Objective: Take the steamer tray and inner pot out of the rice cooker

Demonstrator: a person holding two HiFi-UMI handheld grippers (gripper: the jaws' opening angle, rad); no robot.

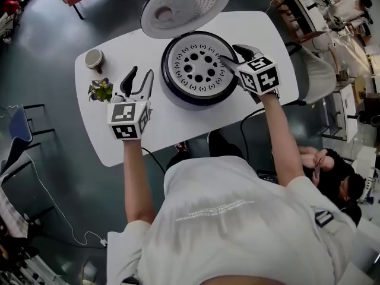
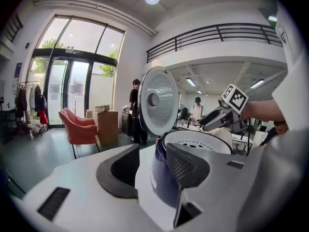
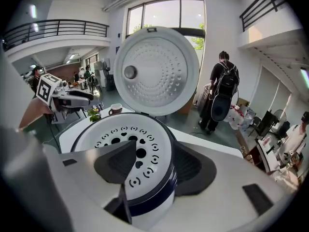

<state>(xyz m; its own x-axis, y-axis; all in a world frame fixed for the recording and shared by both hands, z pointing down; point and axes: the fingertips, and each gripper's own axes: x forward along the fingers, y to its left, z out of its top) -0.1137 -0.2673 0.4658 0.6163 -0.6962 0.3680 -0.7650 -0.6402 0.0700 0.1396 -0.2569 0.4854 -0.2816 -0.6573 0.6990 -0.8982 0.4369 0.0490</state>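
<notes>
Wearing a white shirt [image 1: 237, 218] with faint print across the back, too blurred for reading. Holding the left gripper [image 1: 138, 76] over the table [image 1: 166, 126], just beside the rice cooker [image 1: 196, 98], with jaws gaping wide on nothing. Straddling the cooker's rim with the right gripper [image 1: 233, 53], jaws apart: one over the steamer tray [image 1: 193, 64], one outside the wall. Finding that perforated tray seated in the cooker, hiding the inner pot. Propping the lid [image 1: 185, 5] upright behind.

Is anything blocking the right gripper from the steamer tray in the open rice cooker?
Nothing visible does. The round white lid stands swung up behind, and the right gripper has its open jaws astride the rim of the white perforated steamer tray.
</notes>
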